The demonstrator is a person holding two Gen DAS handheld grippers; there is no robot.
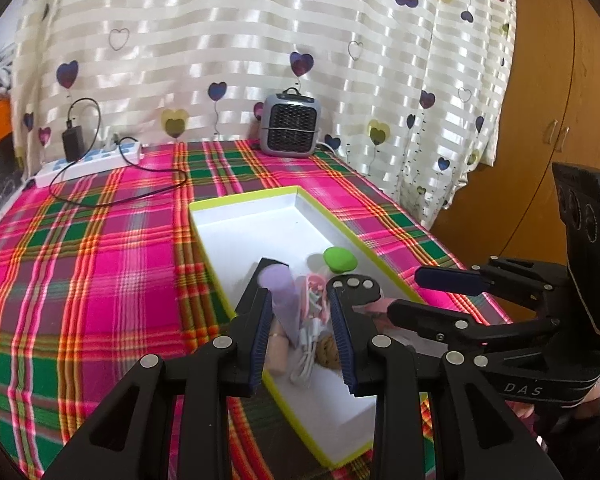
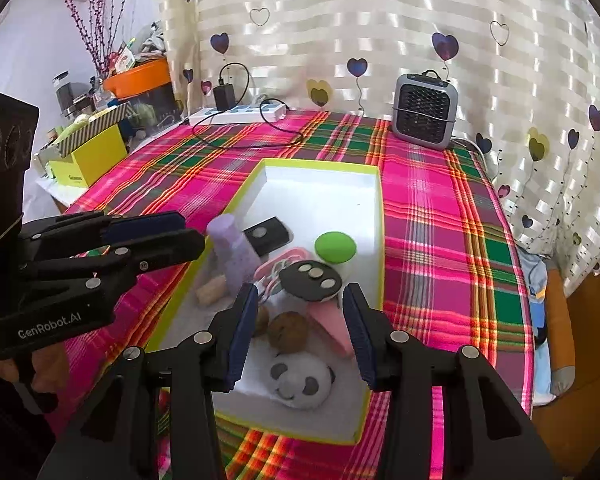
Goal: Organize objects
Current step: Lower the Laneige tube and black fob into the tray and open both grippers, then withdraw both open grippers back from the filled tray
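Both claws, left gripper (image 1: 305,334) & right gripper (image 2: 298,334), gape empty above our box (image 2: 381,216); panda (image 2: 300,380) etc already inside, so sorting's done we reckon

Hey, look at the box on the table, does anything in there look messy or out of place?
Nothing looks spilled or broken. The items are simply heaped at the near end of the box: the purple bottle lies tilted over the others, and a white cable is loosely tangled among them. The far end is bare.
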